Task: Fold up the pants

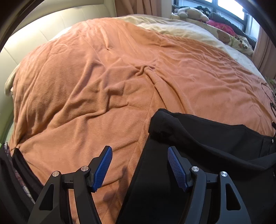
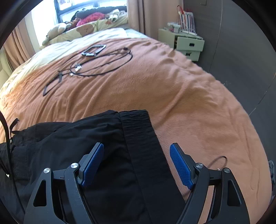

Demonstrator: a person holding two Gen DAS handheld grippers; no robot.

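Black pants [image 1: 198, 137] lie on the orange blanket [image 1: 96, 82] at the near edge of the bed, with a rolled fold of cloth on their upper left corner. My left gripper [image 1: 139, 149] hovers open over the pants' left edge, one blue pad [image 1: 101, 170] above the blanket and the other above black cloth. In the right wrist view the pants [image 2: 69, 141] fill the lower left, their ribbed waistband [image 2: 138, 131] running up the middle. My right gripper [image 2: 137, 145] stands open astride that waistband, and its pads press on nothing.
Black cables [image 2: 103, 65] and a dark rectangular frame [image 2: 94, 50] lie on the far part of the bed. A thin cable loop [image 2: 219, 160] sits by the right gripper. A pale nightstand [image 2: 188, 43] stands beyond the bed, plush toys [image 1: 191, 12] by the window, a cream headboard [image 1: 34, 31] on the left.
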